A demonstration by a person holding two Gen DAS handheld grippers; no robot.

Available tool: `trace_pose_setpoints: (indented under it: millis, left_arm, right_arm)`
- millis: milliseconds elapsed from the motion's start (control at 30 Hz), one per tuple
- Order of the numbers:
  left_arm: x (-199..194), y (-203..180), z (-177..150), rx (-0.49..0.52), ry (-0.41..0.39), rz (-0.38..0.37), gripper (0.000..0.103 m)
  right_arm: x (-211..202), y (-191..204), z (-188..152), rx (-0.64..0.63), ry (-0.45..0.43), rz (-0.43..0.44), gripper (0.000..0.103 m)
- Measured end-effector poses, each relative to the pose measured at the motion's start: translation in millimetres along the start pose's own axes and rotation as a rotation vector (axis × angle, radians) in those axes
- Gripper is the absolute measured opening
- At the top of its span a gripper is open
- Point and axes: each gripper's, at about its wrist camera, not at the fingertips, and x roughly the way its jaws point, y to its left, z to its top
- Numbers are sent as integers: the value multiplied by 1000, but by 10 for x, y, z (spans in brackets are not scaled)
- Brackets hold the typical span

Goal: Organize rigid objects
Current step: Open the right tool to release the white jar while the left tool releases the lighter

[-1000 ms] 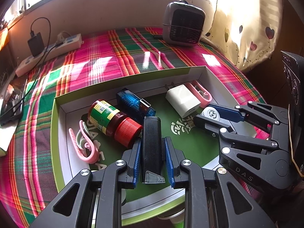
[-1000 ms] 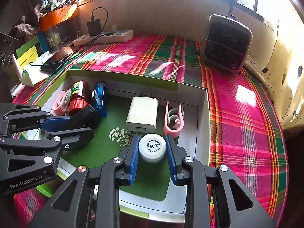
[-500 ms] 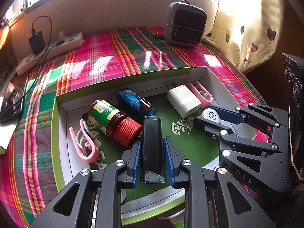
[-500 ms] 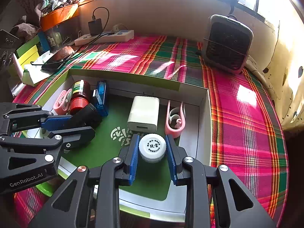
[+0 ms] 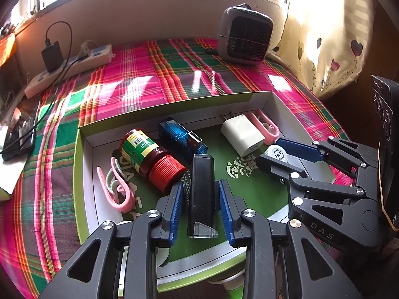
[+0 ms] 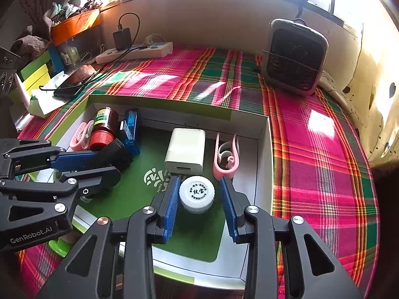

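- Both tools have widened since a second ago: your left tool (image 5: 201, 208) freed the black case (image 5: 201, 189), your right tool (image 6: 199, 205) the white jar (image 6: 197, 194).
- Everything visible lies in the box (image 6: 159, 102); little remains.

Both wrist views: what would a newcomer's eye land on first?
Probably the tray on the loud plaid cloth, crowded with small items. The left hand-held gripper straddles a black bar at the tray's near edge, beside a red-capped bottle; the right hand-held gripper brackets a white cap.
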Motion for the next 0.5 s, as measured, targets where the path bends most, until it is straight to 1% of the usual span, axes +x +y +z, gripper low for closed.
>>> trace_pose_setpoints:
  millis: [33,133,400,500]
  left_arm:
    - [-8,1,-2,-2,-1,2,30]
    - [-26,4,-3,-3,-3,2,31]
    - [-141,-11,-28,-6,-22,2,32]
    - [-203,-25,-43,-5,-32,1,34]
  right_arm:
    - [-5,-1,-1,1,-2,0,41]
    - [-32,7,-1,2,-10,5,46]
    - [-128,6,-30,15,-24,3,46]
    - [-180,8,-46,18,-31,0,46]
